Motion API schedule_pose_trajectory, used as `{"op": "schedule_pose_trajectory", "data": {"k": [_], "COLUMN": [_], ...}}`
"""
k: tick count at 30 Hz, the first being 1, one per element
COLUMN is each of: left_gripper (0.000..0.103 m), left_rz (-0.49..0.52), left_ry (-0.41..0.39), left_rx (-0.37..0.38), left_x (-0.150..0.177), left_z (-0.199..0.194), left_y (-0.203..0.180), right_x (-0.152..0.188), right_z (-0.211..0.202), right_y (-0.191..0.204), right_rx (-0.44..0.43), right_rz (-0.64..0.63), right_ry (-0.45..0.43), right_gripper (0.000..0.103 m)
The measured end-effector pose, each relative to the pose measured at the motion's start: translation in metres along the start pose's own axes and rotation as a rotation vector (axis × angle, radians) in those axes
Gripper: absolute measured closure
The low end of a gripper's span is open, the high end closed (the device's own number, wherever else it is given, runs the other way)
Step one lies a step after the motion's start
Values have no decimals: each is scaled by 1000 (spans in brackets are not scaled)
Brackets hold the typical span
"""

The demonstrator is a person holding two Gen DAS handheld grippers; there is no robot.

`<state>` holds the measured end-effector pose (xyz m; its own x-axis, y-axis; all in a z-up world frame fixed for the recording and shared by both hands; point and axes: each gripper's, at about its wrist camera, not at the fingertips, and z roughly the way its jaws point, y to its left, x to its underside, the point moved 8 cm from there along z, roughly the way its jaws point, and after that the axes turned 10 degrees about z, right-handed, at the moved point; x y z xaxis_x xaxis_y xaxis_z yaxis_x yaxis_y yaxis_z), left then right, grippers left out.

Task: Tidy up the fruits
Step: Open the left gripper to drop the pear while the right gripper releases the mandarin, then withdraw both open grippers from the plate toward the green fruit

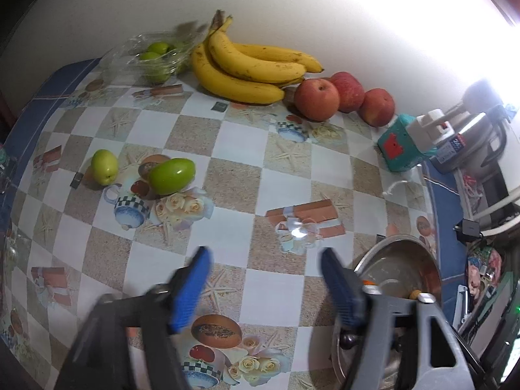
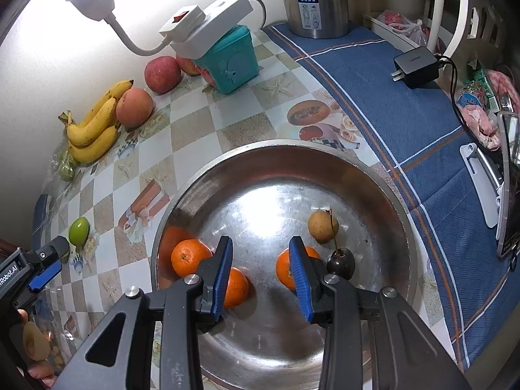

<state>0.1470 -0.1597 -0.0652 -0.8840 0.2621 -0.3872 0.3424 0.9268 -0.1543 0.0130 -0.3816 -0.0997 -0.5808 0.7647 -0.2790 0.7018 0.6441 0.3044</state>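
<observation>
A steel bowl point(image 2: 373, 178) holds three oranges point(image 2: 188, 256), a small tan fruit point(image 2: 320, 226) and a dark cherry point(image 2: 341, 263). My right gripper point(image 2: 261, 276) is open and empty above the bowl. My left gripper point(image 1: 265, 289) is open and empty over the checked tablecloth, left of the bowl point(image 1: 399, 253). Two green fruits point(image 1: 172, 175) point(image 1: 104, 165) lie on the cloth ahead of it. Bananas point(image 1: 247, 65) and three red apples point(image 1: 317, 99) lie against the wall. More green fruits sit in a clear plastic box point(image 1: 152, 55).
A teal box point(image 2: 230, 61) with a white power strip point(image 2: 208, 22) on it stands near the apples. A steel thermos point(image 2: 317, 0) and a black charger point(image 2: 416, 66) sit on the blue cloth at the right. The left gripper also shows in the right wrist view point(image 2: 42, 269).
</observation>
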Motion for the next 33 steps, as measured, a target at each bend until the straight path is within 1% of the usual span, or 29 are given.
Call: {"op": "schedule_pose_trajectory", "data": {"k": [1,2,3,6,8,10,14,16,18,21,24,30,33], "left_gripper": [15,13,9,0,0,0,0,0,0,0,0,0,0], "left_rz": [-8,-14,-27,-71,-90,-99,-126,-139,-146,-140,-118,-68,-48], "left_ry": [6,12,21,48,64,76,88,95,101,107,111,109,103], "left_rx": [-9,-12,-13,3,0,-21,-47,-52,-63,-80,-98,-149,-164], "left_x": [1,2,4,9,13,16,20,22,23,25,25,26,25], "left_z": [2,4,6,13,17,21,27,29,31,34,36,36,35], "left_y": [2,3,5,9,11,15,23,27,29,31,29,27,27], "right_x": [0,0,1,3,5,7,8,9,10,11,11,11,9], "right_z": [1,2,3,6,9,11,12,13,15,16,17,16,15], "right_y": [0,0,0,1,2,2,3,3,4,4,4,6,6], "right_rx": [7,13,14,16,26,39,44,52,58,59,61,51,72], "right_rz": [-4,-8,-12,-26,-41,-54,-58,-66,-74,-79,-79,-91,-107], "right_ry": [1,1,3,18,24,28,30,31,37,43,44,36,18], "right_gripper": [56,50,41,40,38,28,25,21,21,20,13,12,0]}}
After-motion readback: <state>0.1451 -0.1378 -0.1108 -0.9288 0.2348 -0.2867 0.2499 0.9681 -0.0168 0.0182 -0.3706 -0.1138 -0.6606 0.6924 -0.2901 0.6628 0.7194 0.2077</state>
